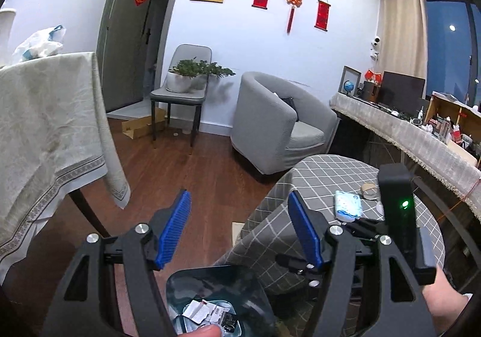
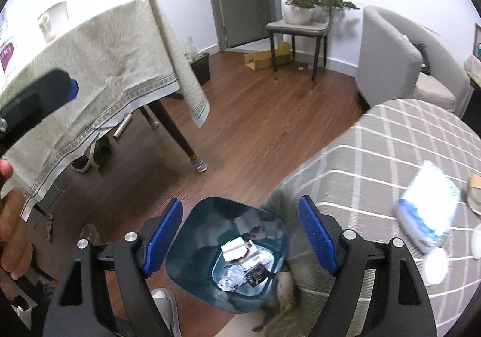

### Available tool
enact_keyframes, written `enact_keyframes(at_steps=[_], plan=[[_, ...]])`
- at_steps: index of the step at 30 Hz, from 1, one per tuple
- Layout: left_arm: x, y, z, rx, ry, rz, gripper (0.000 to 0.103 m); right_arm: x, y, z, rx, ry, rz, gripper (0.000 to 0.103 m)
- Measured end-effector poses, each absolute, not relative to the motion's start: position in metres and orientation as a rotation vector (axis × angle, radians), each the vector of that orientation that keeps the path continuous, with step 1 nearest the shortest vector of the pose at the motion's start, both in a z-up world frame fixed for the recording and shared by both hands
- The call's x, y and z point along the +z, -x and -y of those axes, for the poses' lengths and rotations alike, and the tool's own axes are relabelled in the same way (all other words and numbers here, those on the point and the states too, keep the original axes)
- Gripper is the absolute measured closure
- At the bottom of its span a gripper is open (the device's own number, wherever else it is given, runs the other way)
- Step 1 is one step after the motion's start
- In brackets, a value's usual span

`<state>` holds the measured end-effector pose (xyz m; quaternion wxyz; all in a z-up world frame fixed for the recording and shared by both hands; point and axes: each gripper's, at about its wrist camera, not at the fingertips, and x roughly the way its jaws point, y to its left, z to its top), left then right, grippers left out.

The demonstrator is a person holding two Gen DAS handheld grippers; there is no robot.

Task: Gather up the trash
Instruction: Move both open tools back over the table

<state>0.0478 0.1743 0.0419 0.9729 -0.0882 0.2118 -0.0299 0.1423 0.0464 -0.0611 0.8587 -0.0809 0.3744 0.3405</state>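
A dark teal trash bin (image 2: 228,252) stands on the wood floor beside the round checked table (image 2: 375,156). It holds crumpled paper (image 2: 233,275), white cards and a dark wrapper. My right gripper (image 2: 240,234) is open and empty, above the bin's mouth. My left gripper (image 1: 239,228) is open and empty, higher up, with the bin (image 1: 216,301) below it. A white and blue tissue pack (image 2: 427,210) lies on the checked table; it also shows in the left wrist view (image 1: 347,206). The right gripper's body (image 1: 396,204) shows at the right of the left view.
A large table with a cream cloth (image 2: 99,66) stands to the left, shoes (image 2: 96,153) under it. A grey armchair (image 1: 276,123), a chair with a potted plant (image 1: 183,78) and a flattened cardboard box (image 1: 141,126) stand by the far wall. A tape roll (image 1: 369,189) lies on the checked table.
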Motion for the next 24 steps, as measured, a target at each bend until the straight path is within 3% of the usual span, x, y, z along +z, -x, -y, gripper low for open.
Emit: enact_keyframes(at_steps=[10, 24], plan=[[0.042, -0.063, -0.139, -0.100, 0.155, -0.445, 0.028, -0.040, -0.147, 0.018, 0.641, 0.111, -0.737, 0.022], [0.029, -0.096, -0.086, -0.166, 0.144, -0.528, 0.009, -0.037, -0.162, 0.109, 0.480, 0.068, -0.723, 0.019]])
